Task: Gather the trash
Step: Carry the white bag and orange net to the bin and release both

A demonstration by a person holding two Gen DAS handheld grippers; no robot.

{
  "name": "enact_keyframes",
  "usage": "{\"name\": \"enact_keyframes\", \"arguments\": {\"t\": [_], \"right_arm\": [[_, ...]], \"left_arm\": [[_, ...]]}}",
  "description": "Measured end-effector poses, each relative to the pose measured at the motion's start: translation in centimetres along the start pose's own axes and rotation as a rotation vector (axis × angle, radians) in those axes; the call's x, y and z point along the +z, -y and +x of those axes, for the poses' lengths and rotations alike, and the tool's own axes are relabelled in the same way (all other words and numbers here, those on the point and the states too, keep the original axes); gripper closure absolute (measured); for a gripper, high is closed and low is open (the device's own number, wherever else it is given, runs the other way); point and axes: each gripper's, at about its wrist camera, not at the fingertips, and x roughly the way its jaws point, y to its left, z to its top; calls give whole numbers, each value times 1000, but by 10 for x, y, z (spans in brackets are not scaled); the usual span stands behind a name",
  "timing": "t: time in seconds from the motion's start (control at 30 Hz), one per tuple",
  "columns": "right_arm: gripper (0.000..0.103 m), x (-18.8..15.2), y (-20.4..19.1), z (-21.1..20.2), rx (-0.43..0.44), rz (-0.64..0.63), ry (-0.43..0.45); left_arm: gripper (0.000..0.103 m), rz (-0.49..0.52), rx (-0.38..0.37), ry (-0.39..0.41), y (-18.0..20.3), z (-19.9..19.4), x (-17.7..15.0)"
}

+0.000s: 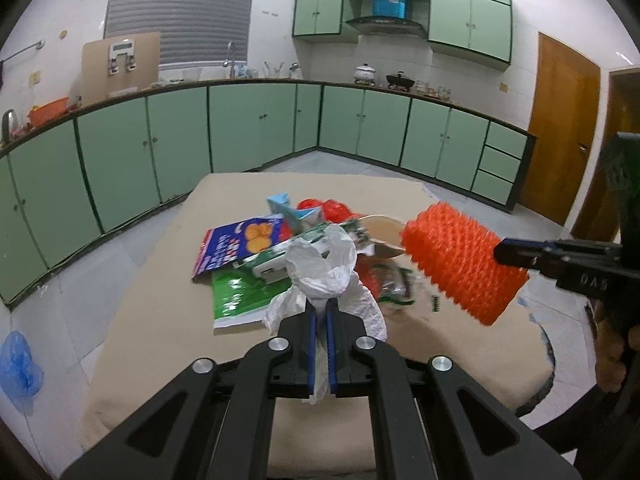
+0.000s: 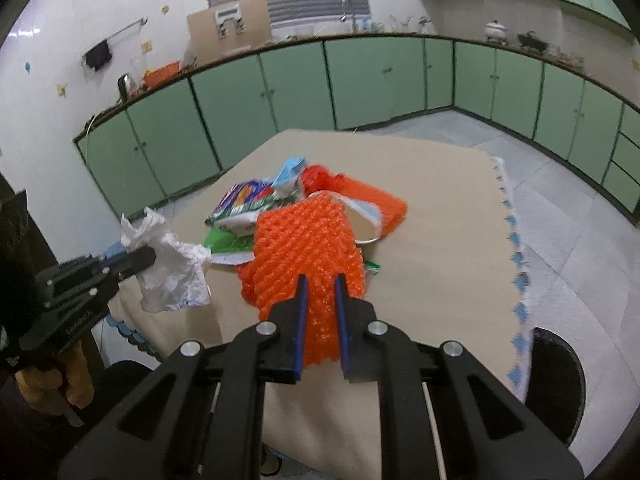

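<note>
My left gripper [image 1: 321,306] is shut on a crumpled white tissue [image 1: 324,268] and holds it above the table; the gripper also shows in the right wrist view [image 2: 148,258] with the tissue [image 2: 172,276]. My right gripper [image 2: 320,280] is shut on an orange foam net [image 2: 308,244], lifted off the table; it also shows in the left wrist view [image 1: 498,252] with the net [image 1: 460,268]. A trash pile lies mid-table: a blue snack box [image 1: 240,244], a green packet [image 1: 236,300], a blue carton [image 1: 288,210], red plastic [image 1: 332,208].
The table has a beige cloth [image 1: 160,320] with a blue-trimmed edge [image 2: 516,256]. A black round bin [image 2: 556,380] stands by the table's right corner. A blue plastic bag [image 1: 18,364] lies on the floor at left. Green cabinets [image 1: 248,128] line the walls.
</note>
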Motion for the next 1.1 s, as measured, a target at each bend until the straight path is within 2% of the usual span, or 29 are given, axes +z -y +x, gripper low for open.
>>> {"name": "enact_keyframes", "arguments": {"t": [0.5,0.83,1.1], "right_arm": [[91,-28,82,-79,-158,126,64],[91,-69,159,-115,-296,251,75],[92,-111,223,-117,-388,353,40]], "left_arm": [[98,129,-175,8,111,9,27],[98,232,-338,-20,208,44,36],[98,296,-442,-70,277,82,32]]}}
